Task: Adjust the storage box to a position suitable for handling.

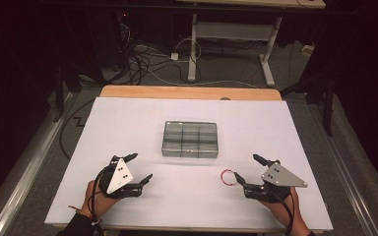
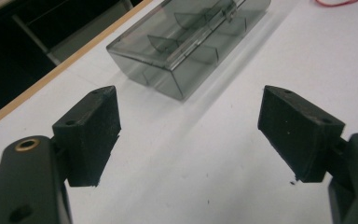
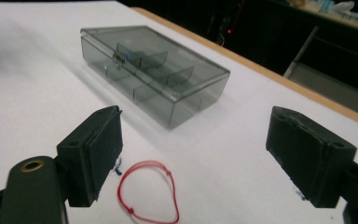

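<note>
- Red cord loop (image 1: 228,177) flat on the white table (image 1: 128,128), just beside the inner jaw of the right gripper (image 1: 246,172) and a little nearer the person than the smoky compartment box (image 1: 190,139).
- Seen from the right gripper view: loop (image 3: 145,191) low between the two pads, closer to the left pad (image 3: 103,149), touching neither.
- Right jaws spread wide, nothing between them but table and cord.
- Left gripper (image 1: 139,168) likewise spread and empty – resting near the table's front edge, well apart from the loop, aimed toward the box (image 2: 186,46).
- Box lid shut, latch side toward the person; dividers visible through the plastic, contents too dim to tell.
- Likely risk: cord very thin and lying flat – pads could close above it and pinch only air, or scrape the table and push the loop aside.
- Also possible: catching one strand off-centre, so the limp loop swings or slips free on lifting.
- With the lid shut, carrying the loop over early would leave nowhere to drop it; prying the latch with one gripper alone could slide the light box across the smooth surface.
- Small knots on the cord could snag on a pad edge at release.
</note>
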Demonstrator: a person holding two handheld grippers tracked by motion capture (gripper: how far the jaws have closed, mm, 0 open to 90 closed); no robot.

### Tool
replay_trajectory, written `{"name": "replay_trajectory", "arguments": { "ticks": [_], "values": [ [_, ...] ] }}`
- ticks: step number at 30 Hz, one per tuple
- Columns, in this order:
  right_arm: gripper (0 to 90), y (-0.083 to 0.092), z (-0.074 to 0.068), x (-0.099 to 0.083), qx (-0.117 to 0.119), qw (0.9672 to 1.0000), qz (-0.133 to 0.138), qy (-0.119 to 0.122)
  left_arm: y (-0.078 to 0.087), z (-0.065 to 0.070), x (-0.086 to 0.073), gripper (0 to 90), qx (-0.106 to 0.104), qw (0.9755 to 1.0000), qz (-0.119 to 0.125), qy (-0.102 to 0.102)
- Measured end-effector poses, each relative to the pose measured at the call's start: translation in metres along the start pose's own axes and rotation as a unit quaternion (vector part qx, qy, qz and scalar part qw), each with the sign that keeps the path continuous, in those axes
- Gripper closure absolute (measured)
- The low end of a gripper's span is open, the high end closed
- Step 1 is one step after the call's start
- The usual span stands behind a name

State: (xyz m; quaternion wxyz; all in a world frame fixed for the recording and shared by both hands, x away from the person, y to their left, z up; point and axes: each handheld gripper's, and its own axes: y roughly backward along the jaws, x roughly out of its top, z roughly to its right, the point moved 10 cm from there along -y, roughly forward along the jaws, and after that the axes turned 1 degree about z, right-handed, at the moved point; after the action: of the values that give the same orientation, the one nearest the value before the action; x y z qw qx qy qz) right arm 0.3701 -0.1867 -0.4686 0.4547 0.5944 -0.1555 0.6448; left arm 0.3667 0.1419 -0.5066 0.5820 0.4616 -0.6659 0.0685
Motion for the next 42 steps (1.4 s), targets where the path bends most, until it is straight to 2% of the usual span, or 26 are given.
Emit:
{"name": "replay_trajectory", "arguments": {
  "ticks": [3,5,8,12,15,20,29,35,36,40,42],
  "values": [
    [19.0,0.001,-0.003,-0.007,0.005,0.9999,-0.011,-0.004,0.004,0.002,-0.008,20.6,-0.004,0.9999,-0.006,0.013],
    [19.1,0.002,-0.004,-0.009,0.008,0.9999,-0.012,-0.006,0.005,0.003,-0.013,20.6,-0.004,0.9998,-0.016,0.013],
    [20.0,0.003,-0.008,-0.012,0.019,0.9997,-0.014,-0.003,0.008,0.006,-0.016,21.3,-0.009,0.9991,-0.008,0.040],
    [20.3,0.000,-0.009,-0.015,0.027,0.9994,-0.017,-0.009,0.006,0.008,-0.018,22.9,-0.007,0.9990,-0.016,0.042],
    [20.8,0.000,-0.007,-0.014,0.026,0.9994,-0.017,-0.012,0.004,0.008,-0.023,24.9,-0.012,0.9988,-0.027,0.039],
    [21.5,-0.001,-0.007,-0.017,0.025,0.9994,-0.020,-0.011,0.004,0.006,-0.025,25.9,-0.014,0.9983,-0.032,0.046],
    [23.9,-0.002,-0.005,-0.018,0.024,0.9994,-0.020,-0.012,0.003,0.009,-0.029,38.3,-0.023,0.9976,-0.051,0.041],
    [23.9,-0.003,-0.004,-0.020,0.022,0.9994,-0.025,-0.013,0.001,0.008,-0.030,38.1,-0.029,0.9970,-0.055,0.047],
    [24.0,-0.004,-0.004,-0.020,0.022,0.9993,-0.027,-0.011,0.001,0.007,-0.030,37.8,-0.026,0.9973,-0.054,0.042],
    [24.5,-0.006,-0.007,-0.022,0.029,0.9990,-0.031,-0.013,0.000,0.006,-0.031,34.3,-0.029,0.9963,-0.056,0.059],
    [24.6,-0.007,-0.008,-0.022,0.030,0.9989,-0.033,-0.011,0.000,0.004,-0.031,34.3,-0.025,0.9969,-0.055,0.051]
  ]
}}
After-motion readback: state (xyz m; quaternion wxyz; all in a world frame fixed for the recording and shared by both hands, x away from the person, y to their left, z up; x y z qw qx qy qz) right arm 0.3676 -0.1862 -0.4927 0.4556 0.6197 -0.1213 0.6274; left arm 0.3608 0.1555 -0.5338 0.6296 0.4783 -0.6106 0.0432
